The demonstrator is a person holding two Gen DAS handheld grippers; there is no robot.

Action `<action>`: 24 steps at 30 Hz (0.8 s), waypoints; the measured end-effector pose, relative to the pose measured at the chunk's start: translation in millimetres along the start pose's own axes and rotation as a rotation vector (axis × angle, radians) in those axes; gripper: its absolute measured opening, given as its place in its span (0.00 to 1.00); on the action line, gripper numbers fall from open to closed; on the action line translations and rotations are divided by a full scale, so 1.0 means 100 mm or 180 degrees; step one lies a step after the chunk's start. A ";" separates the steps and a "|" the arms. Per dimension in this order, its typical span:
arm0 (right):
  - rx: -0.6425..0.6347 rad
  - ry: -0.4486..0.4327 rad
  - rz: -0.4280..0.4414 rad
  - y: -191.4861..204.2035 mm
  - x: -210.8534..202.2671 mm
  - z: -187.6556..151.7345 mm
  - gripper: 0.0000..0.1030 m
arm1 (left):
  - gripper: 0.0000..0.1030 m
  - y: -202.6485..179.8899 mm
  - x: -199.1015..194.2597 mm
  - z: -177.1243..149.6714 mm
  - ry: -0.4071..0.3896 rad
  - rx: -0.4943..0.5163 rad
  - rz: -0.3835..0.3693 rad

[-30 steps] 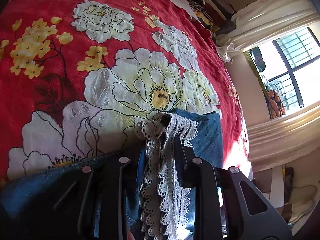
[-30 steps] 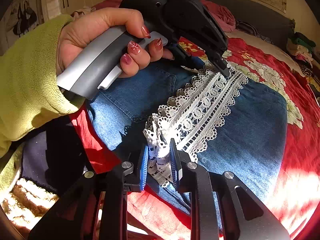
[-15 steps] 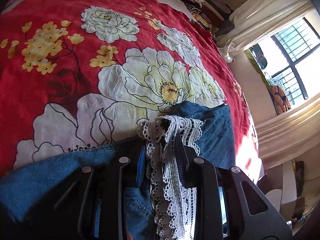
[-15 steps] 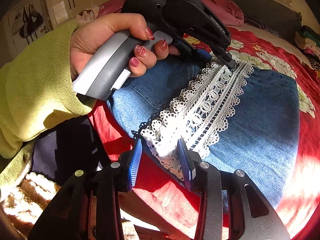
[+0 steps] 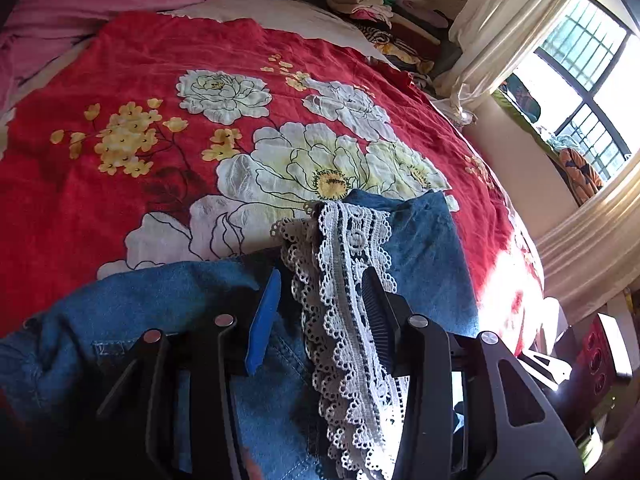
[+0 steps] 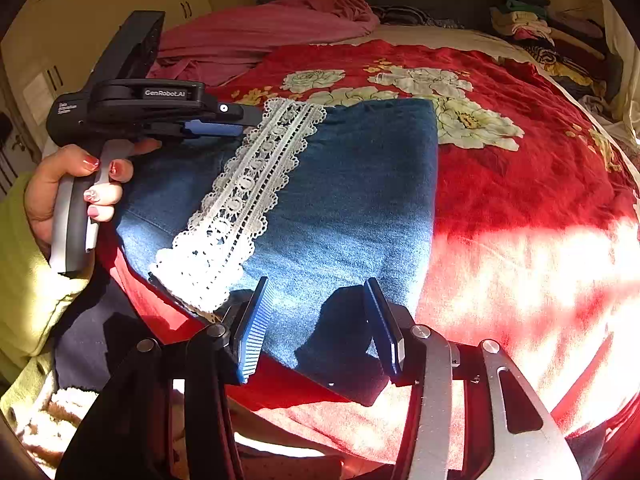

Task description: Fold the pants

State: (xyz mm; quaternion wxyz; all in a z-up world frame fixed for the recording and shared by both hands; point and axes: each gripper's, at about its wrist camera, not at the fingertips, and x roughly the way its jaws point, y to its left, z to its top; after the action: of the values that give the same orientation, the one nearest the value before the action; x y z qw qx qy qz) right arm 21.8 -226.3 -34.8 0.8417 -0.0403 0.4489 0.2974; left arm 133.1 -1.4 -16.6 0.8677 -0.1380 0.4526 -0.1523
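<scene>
Blue denim pants (image 6: 352,184) lie folded on the red flowered bedspread (image 6: 520,168), with a white lace trim (image 6: 248,196) running across them. In the left wrist view the lace trim (image 5: 348,280) lies loose between the spread fingers of my left gripper (image 5: 316,304), which is open just above the denim (image 5: 424,256). The left gripper also shows in the right wrist view (image 6: 224,120) at the far end of the lace. My right gripper (image 6: 316,320) is open and empty at the near edge of the pants.
A pink blanket (image 6: 272,28) is heaped at the head of the bed. Stacked folded clothes (image 5: 380,8) sit at the far corner near a curtained window (image 5: 580,80). Bright sun falls on the right side of the bedspread (image 6: 520,280).
Both grippers have opened and let go of the lace trim. The right gripper has drawn back to the near edge of the pants; the pants now lie flat and folded.
</scene>
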 end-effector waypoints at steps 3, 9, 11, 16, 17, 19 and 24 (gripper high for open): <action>-0.0017 -0.0017 0.0043 0.02 0.09 -0.06 0.55 | 0.37 -0.10 -0.06 -0.16 0.0025 0.0036 -0.0039; -0.0049 -0.0026 0.0071 0.07 0.05 -0.06 0.64 | 0.46 -0.27 -0.14 -0.46 0.0033 0.0232 0.0153; -0.0002 -0.0053 0.0107 0.05 -0.01 -0.05 0.64 | 0.48 -0.27 -0.21 -0.52 0.0018 0.0283 0.0248; 0.0084 -0.0151 0.0092 0.02 -0.16 -0.04 0.71 | 0.57 -0.12 -0.47 -0.63 -0.0043 0.0205 0.0325; 0.0099 -0.0177 0.0080 0.01 -0.19 -0.03 0.72 | 0.59 -0.09 -0.53 -0.65 -0.0068 0.0188 0.0352; 0.0124 -0.0238 0.0070 0.01 -0.26 0.00 0.72 | 0.61 -0.05 -0.64 -0.69 -0.0117 0.0175 0.0450; 0.0211 -0.0409 0.0103 0.03 -0.41 0.09 0.74 | 0.63 0.07 -0.91 -0.75 -0.0255 0.0108 0.0608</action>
State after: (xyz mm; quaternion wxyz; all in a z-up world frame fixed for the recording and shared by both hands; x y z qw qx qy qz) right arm 9.8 -239.6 3.1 0.8648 0.0141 0.4041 0.2978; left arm 22.6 32.9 6.6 0.8979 -0.0855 0.4259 -0.0708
